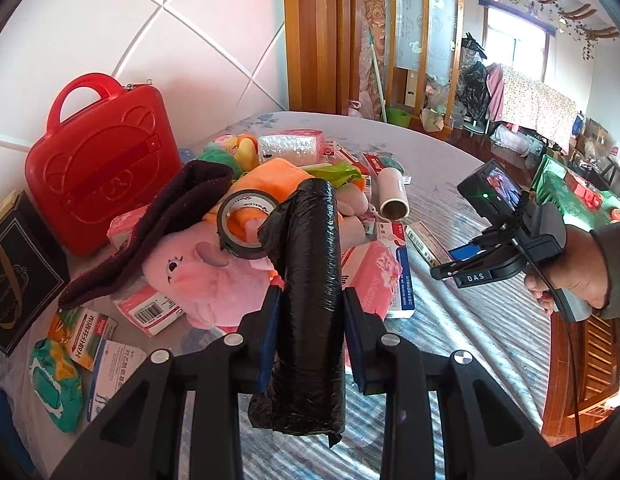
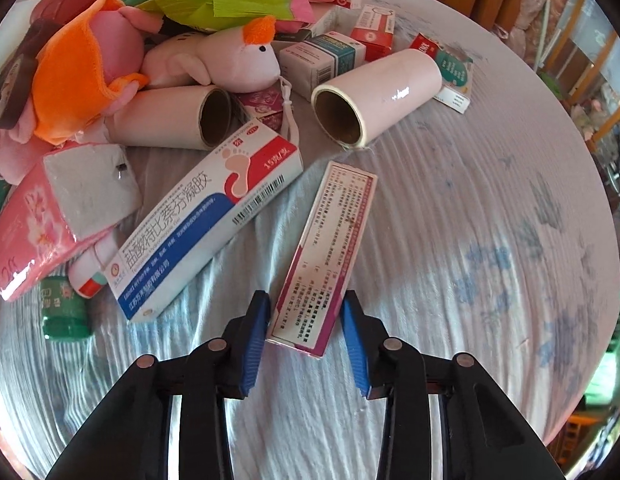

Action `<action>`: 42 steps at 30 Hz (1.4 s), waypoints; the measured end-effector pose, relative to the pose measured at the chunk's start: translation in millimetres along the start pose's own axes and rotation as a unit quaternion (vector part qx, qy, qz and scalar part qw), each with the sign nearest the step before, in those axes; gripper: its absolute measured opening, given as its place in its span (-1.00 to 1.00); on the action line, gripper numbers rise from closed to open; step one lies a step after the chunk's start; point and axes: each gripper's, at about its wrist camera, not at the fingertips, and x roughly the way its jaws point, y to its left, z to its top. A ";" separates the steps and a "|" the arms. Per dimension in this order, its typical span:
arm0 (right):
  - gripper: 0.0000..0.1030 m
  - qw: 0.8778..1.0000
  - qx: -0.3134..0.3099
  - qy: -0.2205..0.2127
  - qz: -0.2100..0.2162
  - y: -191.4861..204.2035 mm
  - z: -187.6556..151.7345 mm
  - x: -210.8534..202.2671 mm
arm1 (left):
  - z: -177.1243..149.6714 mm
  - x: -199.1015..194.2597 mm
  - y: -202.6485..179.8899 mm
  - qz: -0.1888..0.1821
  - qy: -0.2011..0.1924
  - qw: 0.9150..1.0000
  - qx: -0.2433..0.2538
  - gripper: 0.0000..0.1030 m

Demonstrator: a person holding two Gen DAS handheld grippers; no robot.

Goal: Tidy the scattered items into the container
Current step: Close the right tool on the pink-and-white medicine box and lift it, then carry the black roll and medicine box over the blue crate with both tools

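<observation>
My left gripper is shut on a black roll of bin bags, held upright above the pile. The red carry case with a bear embossed on it stands closed at the back left, against the wall. In the right wrist view my right gripper points steeply down at the bed. Its blue pads are closed on the near end of a narrow pink-edged medicine box that lies on the sheet.
The pile holds a pink plush pig, a tape ring, an orange cloth, two lint-roller tubes, a blue-and-white cream box and tissue packs. A black box stands at the left. A hand holds the right gripper's handle.
</observation>
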 end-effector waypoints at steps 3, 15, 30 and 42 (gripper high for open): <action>-0.37 1.000 0.005 -0.002 0.001 -6.3 -5.8 -2.7 | 0.0 -2.9 0.3 0.002 -0.003 1.000 -0.001 -0.43; -0.43 1.000 0.007 -0.006 0.003 -23.4 -14.2 -26.6 | -2.5 -24.4 -2.7 0.014 -0.013 1.000 -0.003 -0.43; -0.46 1.000 -0.014 -0.026 0.001 11.4 -47.0 -73.0 | -6.9 -61.5 -4.9 0.040 -0.031 0.999 -0.014 -0.43; -0.45 0.997 -0.028 -0.066 0.012 21.5 -34.2 -118.2 | -5.6 -106.4 -5.8 0.070 -0.052 0.996 -0.028 -0.43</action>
